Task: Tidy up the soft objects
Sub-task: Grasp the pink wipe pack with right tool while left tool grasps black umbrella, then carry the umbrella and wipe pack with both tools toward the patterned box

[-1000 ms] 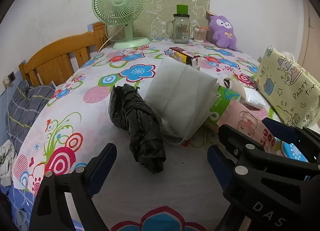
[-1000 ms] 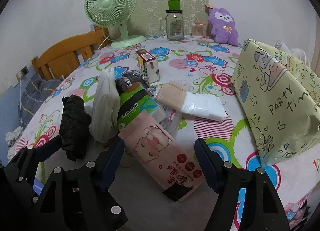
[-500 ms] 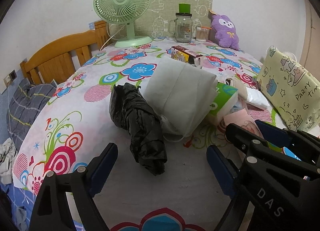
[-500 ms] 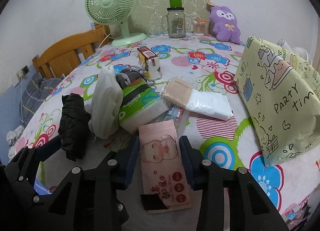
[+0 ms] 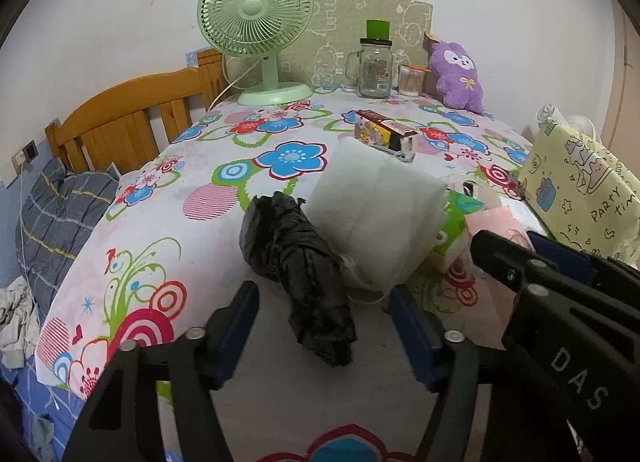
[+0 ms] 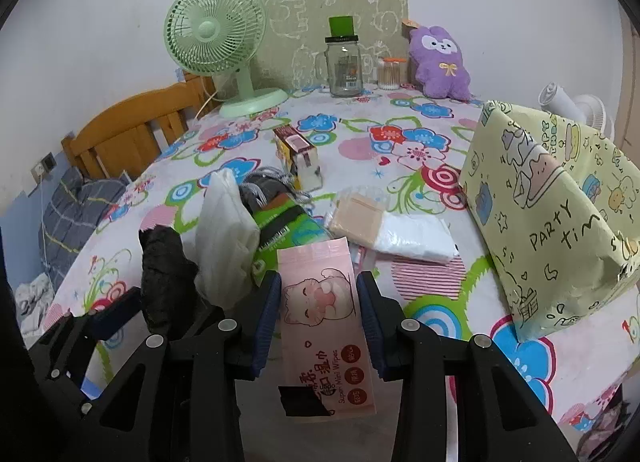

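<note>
Right gripper [image 6: 318, 312] pinches the pink wipes pack [image 6: 324, 326]; left gripper [image 5: 324, 332], closing around the black bag [image 5: 298, 262], must grip it before lifting

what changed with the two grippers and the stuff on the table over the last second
The right gripper closed on the pink wipes pack, straightening it. The left gripper's jaws are closing around the black bundle, not yet pressing it. The white pack, fan and yellow bag stayed put.
</note>
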